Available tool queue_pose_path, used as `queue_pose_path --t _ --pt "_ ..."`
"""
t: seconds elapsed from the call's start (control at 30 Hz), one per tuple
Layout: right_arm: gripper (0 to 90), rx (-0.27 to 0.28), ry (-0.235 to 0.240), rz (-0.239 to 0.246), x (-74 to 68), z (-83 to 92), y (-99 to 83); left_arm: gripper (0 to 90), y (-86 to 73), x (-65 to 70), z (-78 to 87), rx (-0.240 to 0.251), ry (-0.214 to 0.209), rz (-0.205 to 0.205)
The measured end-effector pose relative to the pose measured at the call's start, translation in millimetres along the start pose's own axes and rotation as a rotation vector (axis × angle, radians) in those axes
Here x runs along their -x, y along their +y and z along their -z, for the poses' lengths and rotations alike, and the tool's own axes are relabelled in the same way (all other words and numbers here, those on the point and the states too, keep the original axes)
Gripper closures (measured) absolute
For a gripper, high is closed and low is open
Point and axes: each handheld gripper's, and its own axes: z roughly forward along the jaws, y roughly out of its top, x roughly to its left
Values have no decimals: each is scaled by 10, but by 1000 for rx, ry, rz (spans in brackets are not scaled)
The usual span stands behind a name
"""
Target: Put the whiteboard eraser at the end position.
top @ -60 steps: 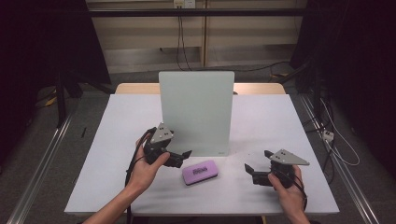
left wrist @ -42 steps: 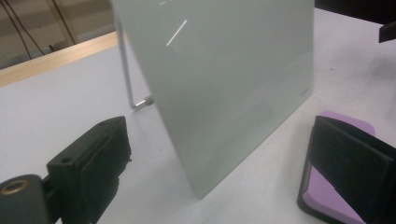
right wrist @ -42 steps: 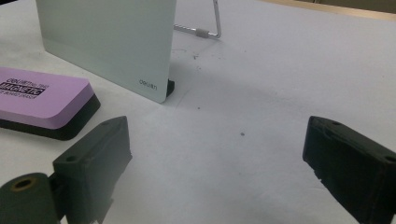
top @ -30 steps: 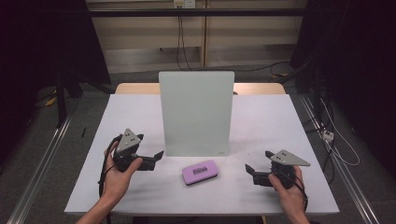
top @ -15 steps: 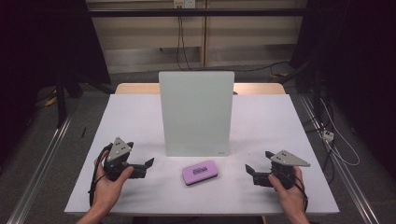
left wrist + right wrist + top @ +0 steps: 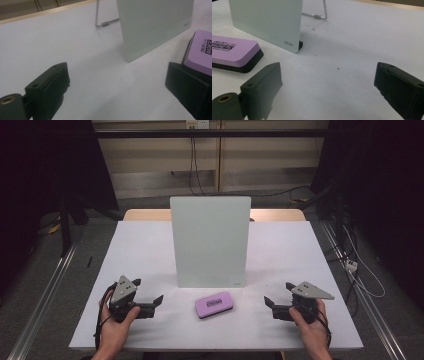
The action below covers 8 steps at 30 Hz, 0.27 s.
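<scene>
Two grippers, left (image 6: 156,301) and right (image 6: 268,303), rest spread wide, grasping nothing, flanking a purple eraser (image 6: 215,304) at lower centre.

Eraser (image 6: 201,53) cut off, label perhaps unreadable

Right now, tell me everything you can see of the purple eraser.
The purple rectangular magnetic eraser is a flat block with rounded corners, a smooth plastic-looking purple top and a black base layer. A black label with printing sits on top. It lies flat on the white table, just in front of the upright pale board, apart from it, between the two grippers. Nothing grips or touches it.
</scene>
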Motion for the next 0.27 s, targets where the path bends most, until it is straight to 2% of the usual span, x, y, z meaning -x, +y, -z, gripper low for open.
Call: queue_pose_path --t 0.13,0.2,0.27 --pt "77 -2 -1 -1 0 0 -1 54 5 -18 -9 -5 -15 10" --pt "77 -4 2 4 -8 -3 -1 54 15 -32 14 8 3 -3" --pt "76 -5 2 3 -7 -4 -2 48 12 -42 19 10 3 11"
